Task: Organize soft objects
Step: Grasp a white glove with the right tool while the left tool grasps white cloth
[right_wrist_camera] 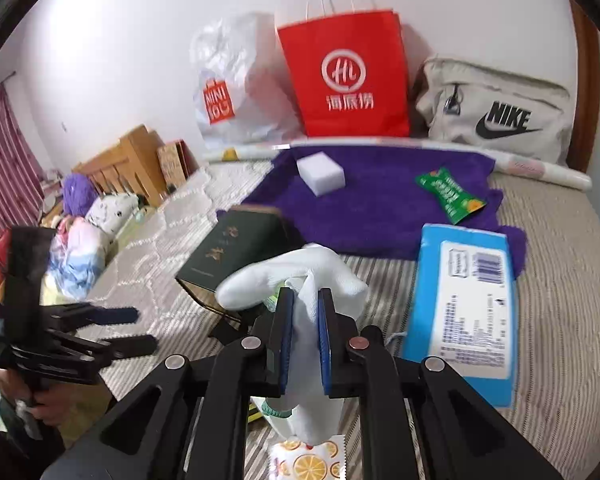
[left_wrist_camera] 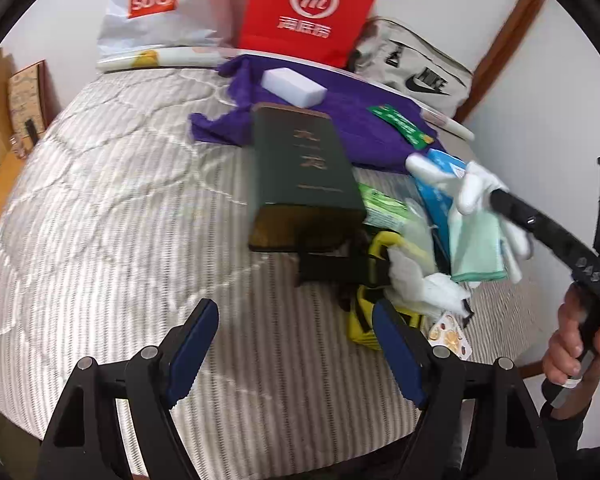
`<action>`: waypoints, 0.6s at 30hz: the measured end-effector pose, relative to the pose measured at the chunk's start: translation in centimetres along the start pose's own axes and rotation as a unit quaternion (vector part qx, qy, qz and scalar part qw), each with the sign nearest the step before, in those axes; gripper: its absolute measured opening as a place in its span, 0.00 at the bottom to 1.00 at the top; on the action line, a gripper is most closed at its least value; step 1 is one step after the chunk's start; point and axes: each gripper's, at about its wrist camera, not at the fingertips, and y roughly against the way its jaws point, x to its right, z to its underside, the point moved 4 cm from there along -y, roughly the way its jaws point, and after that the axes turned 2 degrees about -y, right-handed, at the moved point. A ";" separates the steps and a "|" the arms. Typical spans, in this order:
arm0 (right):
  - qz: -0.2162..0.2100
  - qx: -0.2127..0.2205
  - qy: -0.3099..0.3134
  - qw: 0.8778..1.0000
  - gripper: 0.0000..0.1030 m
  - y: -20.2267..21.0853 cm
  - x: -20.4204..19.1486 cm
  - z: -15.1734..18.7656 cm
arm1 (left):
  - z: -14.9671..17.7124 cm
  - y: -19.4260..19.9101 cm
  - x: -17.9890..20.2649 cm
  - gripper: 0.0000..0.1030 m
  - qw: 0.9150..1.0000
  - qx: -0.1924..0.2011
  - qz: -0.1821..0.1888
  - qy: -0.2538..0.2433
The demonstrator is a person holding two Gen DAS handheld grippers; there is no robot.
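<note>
Left wrist view: striped quilted bed (left_wrist_camera: 100, 208), clutter at centre right; the left claw (left_wrist_camera: 292, 344) at the bottom hangs apart, empty. Right wrist view: the right claw (right_wrist_camera: 305, 320), bottom centre, is clamped on a limp white fabric glove (right_wrist_camera: 300, 276). Light, floppy stuff, so I'd pinch a bunched fold.

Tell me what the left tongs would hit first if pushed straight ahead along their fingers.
Probably the bare striped mattress just ahead of the open left tongs; the dark green book lies farther along, though depth is hard to judge.
</note>
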 end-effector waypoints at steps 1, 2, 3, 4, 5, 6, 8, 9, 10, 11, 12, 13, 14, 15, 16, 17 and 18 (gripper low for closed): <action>0.001 0.003 0.002 1.000 0.12 0.4 0.0 0.0 | 0.0 -0.3 0.4 0.75 1.000 -0.001 0.001 -0.006; 0.003 0.010 0.004 1.000 0.12 1.2 -0.1 0.1 | 0.0 -0.6 0.6 0.75 1.000 -0.003 0.001 -0.010; 0.005 0.016 0.005 1.000 0.12 1.7 -0.1 0.2 | 0.0 -1.1 1.1 0.75 1.000 -0.007 0.002 -0.016; 0.007 0.019 0.005 1.000 0.12 2.0 0.0 0.3 | 0.0 -1.3 1.3 0.75 1.000 -0.007 0.004 -0.017; 0.009 0.018 0.005 1.000 0.12 2.2 0.1 0.4 | 0.0 -1.5 1.6 0.75 1.000 -0.007 0.008 -0.017; 0.014 0.016 0.003 1.000 0.12 2.5 0.3 0.6 | 0.0 -1.7 2.1 0.75 1.000 -0.008 0.016 -0.018; 0.016 0.021 -0.001 1.000 0.12 3.6 0.7 0.8 | 0.0 -2.1 3.3 0.75 0.999 -0.014 0.032 -0.024; 0.017 0.025 -0.001 1.000 0.12 4.1 0.8 1.0 | 0.0 -2.2 4.0 0.75 0.999 -0.012 0.039 -0.029; 0.018 0.030 0.000 0.999 0.12 4.8 1.0 1.2 | -0.2 -2.4 4.8 0.75 0.998 -0.008 0.044 -0.037; 0.022 0.032 0.002 0.999 0.12 5.5 1.3 1.6 | -0.3 -2.6 5.5 0.75 0.998 -0.004 0.044 -0.046; 0.025 0.031 0.004 0.999 0.12 6.0 1.5 1.8 | -0.5 -2.8 6.0 0.75 0.998 -0.002 0.040 -0.054; 0.032 0.030 0.007 0.999 0.12 6.6 1.8 2.3 | -0.7 -3.2 6.6 0.75 0.998 -0.001 0.029 -0.063; 0.034 0.030 0.008 0.999 0.12 6.9 2.0 2.6 | -0.9 -3.5 6.9 0.75 0.997 0.001 0.021 -0.070; 0.037 0.028 0.008 0.999 0.12 7.4 2.4 3.2 | -1.0 -3.8 7.3 0.75 0.997 0.003 0.015 -0.077; 0.038 0.024 0.006 0.999 0.12 7.6 2.7 3.7 | -1.2 -4.2 7.7 0.75 0.997 0.006 0.011 -0.082; 0.042 0.016 0.004 0.999 0.12 7.7 3.1 4.4 | -1.3 -4.5 8.0 0.75 0.996 0.005 0.007 -0.085; 0.045 0.008 0.002 0.999 0.12 7.7 3.4 5.1 | -1.4 -4.8 8.2 0.75 0.996 0.003 0.005 -0.087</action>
